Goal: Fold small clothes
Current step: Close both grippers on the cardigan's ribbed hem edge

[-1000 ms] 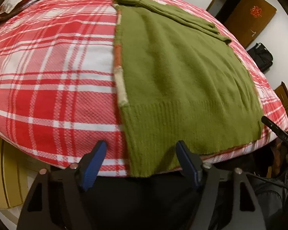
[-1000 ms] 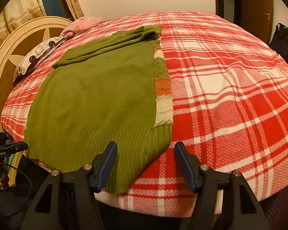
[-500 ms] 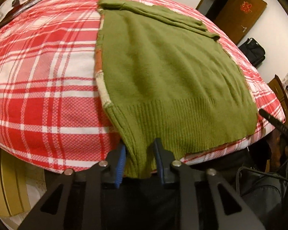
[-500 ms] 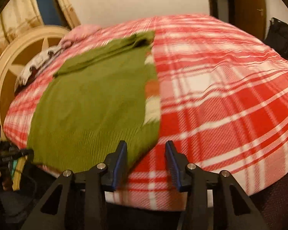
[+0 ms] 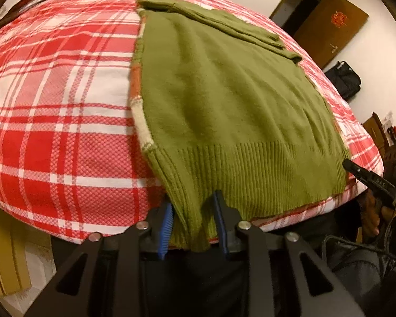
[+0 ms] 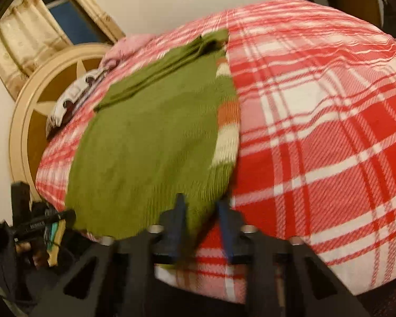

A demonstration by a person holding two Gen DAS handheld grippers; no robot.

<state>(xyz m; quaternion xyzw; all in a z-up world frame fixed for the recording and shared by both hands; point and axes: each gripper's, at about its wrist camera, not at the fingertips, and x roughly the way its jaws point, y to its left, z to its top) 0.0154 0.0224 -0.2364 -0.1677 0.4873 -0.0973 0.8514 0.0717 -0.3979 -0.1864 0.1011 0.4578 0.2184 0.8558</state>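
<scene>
Working on a bed under a red-and-white plaid bedspread [image 5: 52, 137], with a green sweater [image 5: 224, 100] laid flat along it, ribbed hem hanging over the near edge and neck end pointing away. Judging the fold as partly done: both sleeves [image 5: 224, 23] already brought across the top in a green band, and the sides apparently turned in, leaving an orange-and-cream striped strip [image 5: 136, 84] showing along one long edge. Still to do, by the look of it: lifting the hem and carrying it up over the body, then tidying the packet. Closing the left gripper [image 5: 192, 224] on one hem corner, with ribbed knit bunched between the blue pads and pressed from both sides. Closing the right gripper [image 6: 202, 224] round the other corner, with fabric between the fingers, though too blurred to say whether both pads bite yet. Beyond the sweater, plain plaid with no other clothes in sight. Further out: a patterned pillow [image 6: 74, 95] against a round cream headboard [image 6: 26, 121], a curtained window [image 6: 52, 21], a brown door [image 5: 330, 26] and a black bag [image 5: 343, 79] by the wall.
</scene>
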